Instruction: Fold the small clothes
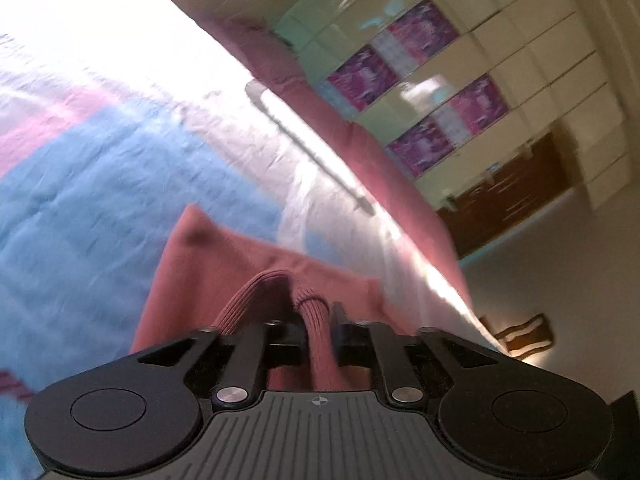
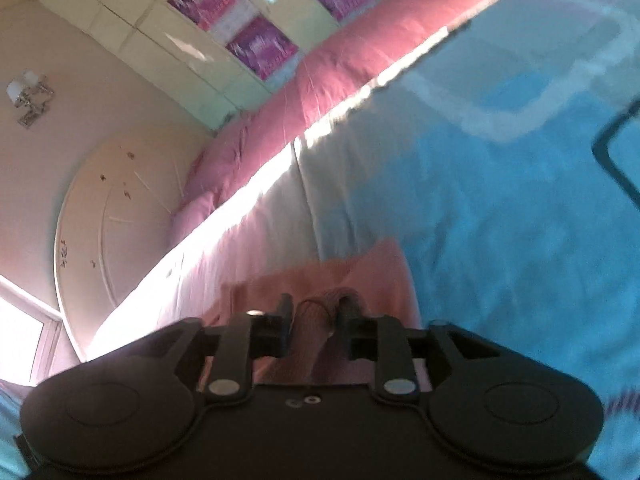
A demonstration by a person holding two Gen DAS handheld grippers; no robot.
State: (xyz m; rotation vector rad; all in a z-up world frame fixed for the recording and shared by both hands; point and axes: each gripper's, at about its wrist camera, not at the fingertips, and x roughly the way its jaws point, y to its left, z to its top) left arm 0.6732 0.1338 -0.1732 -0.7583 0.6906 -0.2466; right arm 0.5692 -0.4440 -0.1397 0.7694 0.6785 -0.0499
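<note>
A small dusty-pink garment [image 1: 224, 264] with a ribbed hem hangs over a blue, white and pink bedsheet [image 1: 80, 168]. My left gripper [image 1: 314, 320] is shut on its ribbed edge, which bunches between the fingers. In the right wrist view the same pink garment [image 2: 360, 276] shows below the sheet [image 2: 500, 208]. My right gripper [image 2: 316, 316] is shut on another bunch of the ribbed edge. Both views are tilted and blurred.
A pink pillow or bolster [image 1: 360, 136] [image 2: 360, 44] lies along the bed's far side. Beyond stand a cream wardrobe with purple panels [image 1: 440, 80] [image 2: 256, 44], a wooden dresser [image 1: 512, 188] and a chair [image 1: 524, 334]. A dark cable [image 2: 616, 160] shows at right.
</note>
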